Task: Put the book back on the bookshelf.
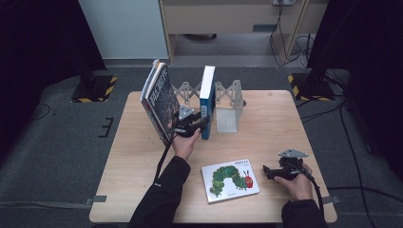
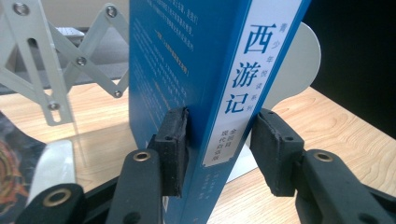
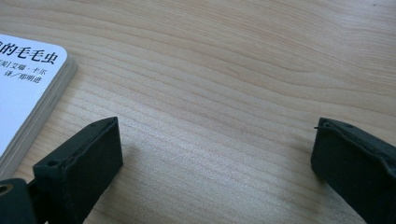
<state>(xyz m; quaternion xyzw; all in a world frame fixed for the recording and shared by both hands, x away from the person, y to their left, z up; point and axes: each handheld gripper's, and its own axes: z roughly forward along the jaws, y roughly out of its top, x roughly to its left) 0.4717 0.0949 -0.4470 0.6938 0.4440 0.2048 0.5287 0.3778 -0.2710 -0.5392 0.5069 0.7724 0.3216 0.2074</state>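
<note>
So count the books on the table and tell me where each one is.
3, possibly more: a dark-covered book leaning at the rack's left end, with more maybe behind it; the blue book upright in the rack, between the left gripper's jaws; the caterpillar picture book flat near the front edge.

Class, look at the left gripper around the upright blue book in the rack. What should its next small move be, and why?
Probably close a little more. The left gripper straddles the blue book: one pad touches its cover, the other stands just off the spine edge, so it is not yet clamped.
</note>
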